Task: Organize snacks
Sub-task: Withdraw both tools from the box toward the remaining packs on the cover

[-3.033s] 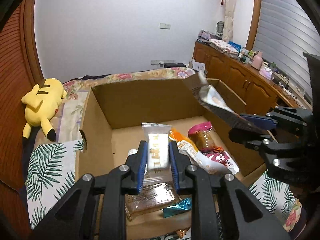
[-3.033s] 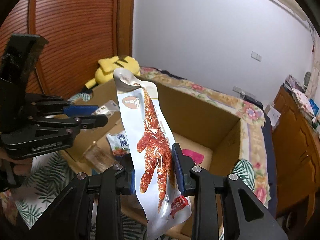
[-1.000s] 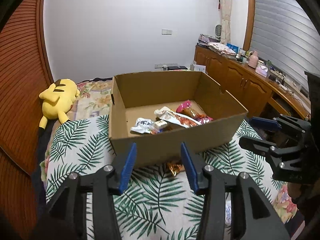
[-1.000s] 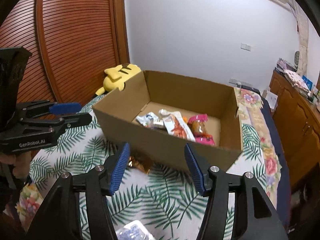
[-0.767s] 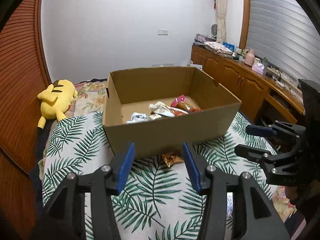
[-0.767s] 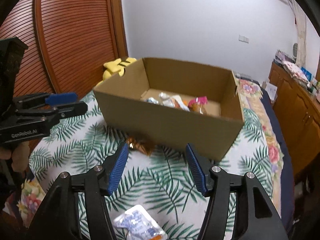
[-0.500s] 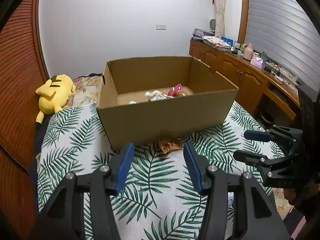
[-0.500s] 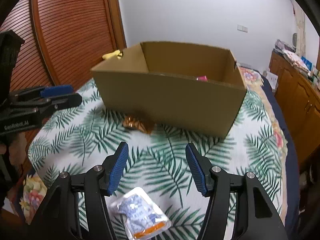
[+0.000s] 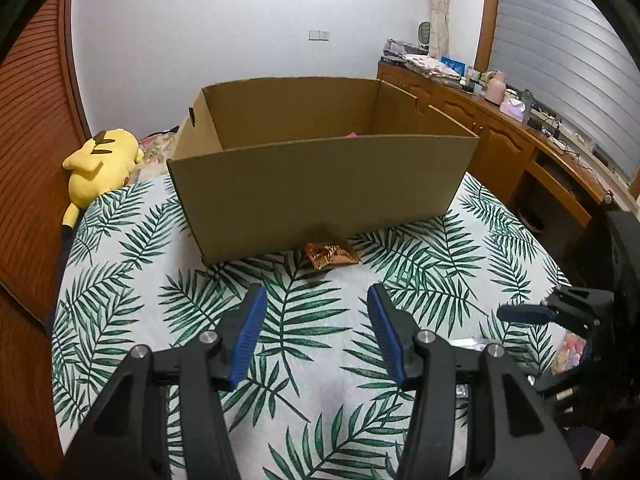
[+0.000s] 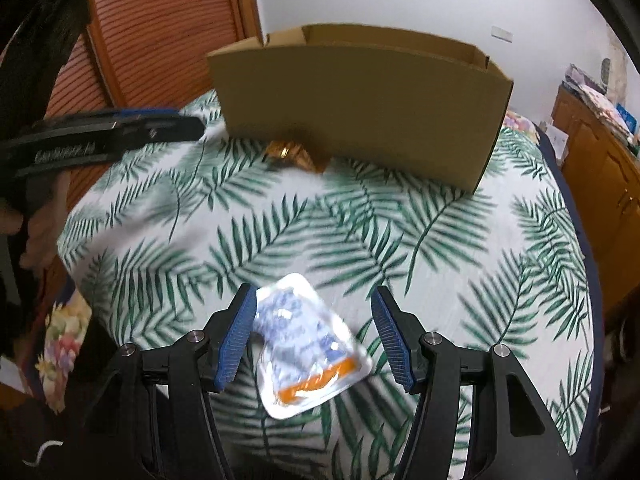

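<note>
Two grippers, both angled down over the bed, w/ the cardboard box (image 9: 320,184) as our landmark. Largest first: the palm-leaf bedspread (image 9: 132,264), soft white cloth w/ green fronds, spreads out under the box on all sides. The box is plain brown corrugated board, rectangular, open-topped, upright; a bit of pink shows inside over its near wall. Left of the box lies a yellow plush toy (image 9: 102,160), fuzzy, rounded.

Our left gripper (image 9: 316,322) sits in front of the box, nose tilted down, blue ribbed pads apart; jaws have just been opening, nothing between them. Our right gripper (image 10: 314,332) is also in front of the box, further back from it, jaws partway open and gripping nothing; the white snack pouch (image 10: 308,346) lies flat on the cloth between them, glossy plastic w/ blue print and an orange band, blurred, pads not pressing it. Smallest: a crinkly copper foil packet (image 9: 330,255) touching the box's near wall at its foot.
</note>
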{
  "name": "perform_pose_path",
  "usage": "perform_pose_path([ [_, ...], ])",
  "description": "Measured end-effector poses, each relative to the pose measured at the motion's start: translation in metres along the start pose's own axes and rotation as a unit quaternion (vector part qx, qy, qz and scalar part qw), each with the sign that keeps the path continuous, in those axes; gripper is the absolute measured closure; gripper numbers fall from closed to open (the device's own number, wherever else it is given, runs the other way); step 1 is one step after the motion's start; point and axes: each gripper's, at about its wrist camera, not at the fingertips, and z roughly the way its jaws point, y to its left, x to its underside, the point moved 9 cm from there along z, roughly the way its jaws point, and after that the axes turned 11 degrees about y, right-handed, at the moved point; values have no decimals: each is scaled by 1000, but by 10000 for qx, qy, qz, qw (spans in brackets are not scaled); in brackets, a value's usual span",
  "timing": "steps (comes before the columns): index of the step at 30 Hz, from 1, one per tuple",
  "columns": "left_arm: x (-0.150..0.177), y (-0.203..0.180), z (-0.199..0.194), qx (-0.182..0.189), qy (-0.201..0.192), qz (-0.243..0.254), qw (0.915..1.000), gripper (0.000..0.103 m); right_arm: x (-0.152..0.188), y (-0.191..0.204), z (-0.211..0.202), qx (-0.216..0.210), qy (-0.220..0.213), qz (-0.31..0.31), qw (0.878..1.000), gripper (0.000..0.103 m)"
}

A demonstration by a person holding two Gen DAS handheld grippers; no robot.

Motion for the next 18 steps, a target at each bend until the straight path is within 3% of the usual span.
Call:
perform_pose_path([
  [4,1,2,6,60,36,-36,10000,49,9,5,3,15,80,-89,9999,42],
  [8,0,1,8,73,14,-16,10000,31,14,9,6,3,141,-159,9998,41],
  [18,-3,-1,20,101,116,31,9999,28,20,13,20,53,322,-327,9989,40],
])
